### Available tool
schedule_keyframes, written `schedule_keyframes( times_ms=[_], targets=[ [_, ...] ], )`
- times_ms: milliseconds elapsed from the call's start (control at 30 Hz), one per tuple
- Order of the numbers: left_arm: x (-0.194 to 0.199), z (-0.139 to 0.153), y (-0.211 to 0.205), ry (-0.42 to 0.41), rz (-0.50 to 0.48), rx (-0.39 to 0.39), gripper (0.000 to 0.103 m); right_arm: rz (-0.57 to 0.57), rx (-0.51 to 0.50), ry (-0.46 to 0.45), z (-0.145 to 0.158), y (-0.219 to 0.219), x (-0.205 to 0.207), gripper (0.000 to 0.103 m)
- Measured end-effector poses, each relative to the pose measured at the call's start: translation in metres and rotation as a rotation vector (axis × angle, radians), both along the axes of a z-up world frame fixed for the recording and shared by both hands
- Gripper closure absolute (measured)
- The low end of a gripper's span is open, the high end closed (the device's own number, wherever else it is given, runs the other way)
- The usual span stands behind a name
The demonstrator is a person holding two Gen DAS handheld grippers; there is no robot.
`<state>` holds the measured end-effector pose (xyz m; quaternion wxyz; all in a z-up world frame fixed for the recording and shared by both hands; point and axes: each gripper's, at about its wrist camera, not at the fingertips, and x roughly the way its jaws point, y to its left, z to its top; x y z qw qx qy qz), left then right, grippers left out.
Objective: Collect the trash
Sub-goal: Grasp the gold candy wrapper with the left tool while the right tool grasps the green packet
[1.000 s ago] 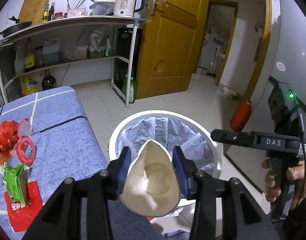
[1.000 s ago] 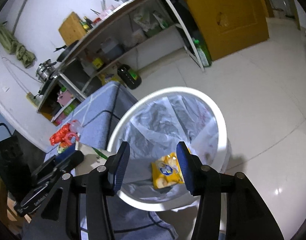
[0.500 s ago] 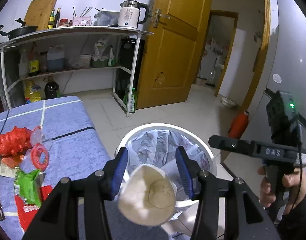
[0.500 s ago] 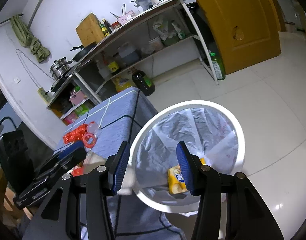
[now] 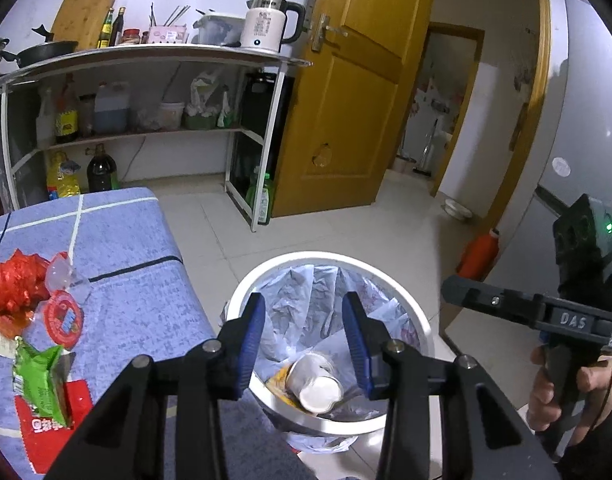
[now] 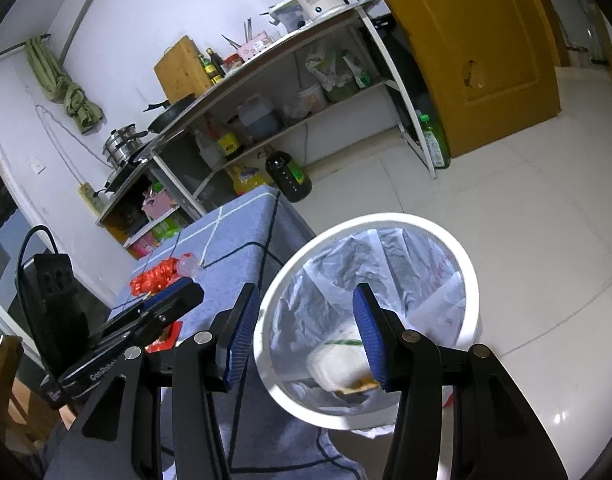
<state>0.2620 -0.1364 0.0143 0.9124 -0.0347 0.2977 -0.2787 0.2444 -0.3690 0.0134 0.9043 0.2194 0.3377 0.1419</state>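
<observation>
1. Left wrist view: my left gripper [image 5: 304,340] hangs over the white trash bin [image 5: 419,320], which stands on the tiled floor just beside the blue-clothed table [image 5: 138,264]. Its jaws have just been closing a little, yet nothing is between them; they stand apart and empty. A paper cup [image 5: 315,378] lies on its side at the bottom of the bin, resting on a yellow wrapper [image 5: 280,378]
2. Same view, left side: more trash waits on the table: a crumpled red bag [image 5: 14,284], a round red lid [image 5: 63,318], a green wrapper [image 5: 40,378] and a flat red packet [image 5: 42,428] under it. I judge all of these light, thin and crinkly. The films are probably slippery, so I would pinch a raised fold or a corner. The lid looks stiffer and lies flat; its rim is likely the place to grip
3. Same view, right edge: my right hand [image 5: 565,392] holds the other tool's handle beside the bin
4. Right wrist view: my right gripper [image 6: 306,338] points down at the bin's rim, jaws apart, gripping nothing. The cup shows as a pale blur inside the liner. My left tool is the dark shape at the left, above the table edge
</observation>
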Motion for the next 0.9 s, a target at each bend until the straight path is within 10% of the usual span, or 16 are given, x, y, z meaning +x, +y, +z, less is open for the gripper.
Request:
schedule_keyframes(
  times_ms=[900],
  targets=[
    [-0.076, -0.010, 0.218, -0.028, 0.418, 0.136, 0.050, 0.373, -0.187, -0.043, 0.013, 0.208, 0.010, 0.053]
  ],
)
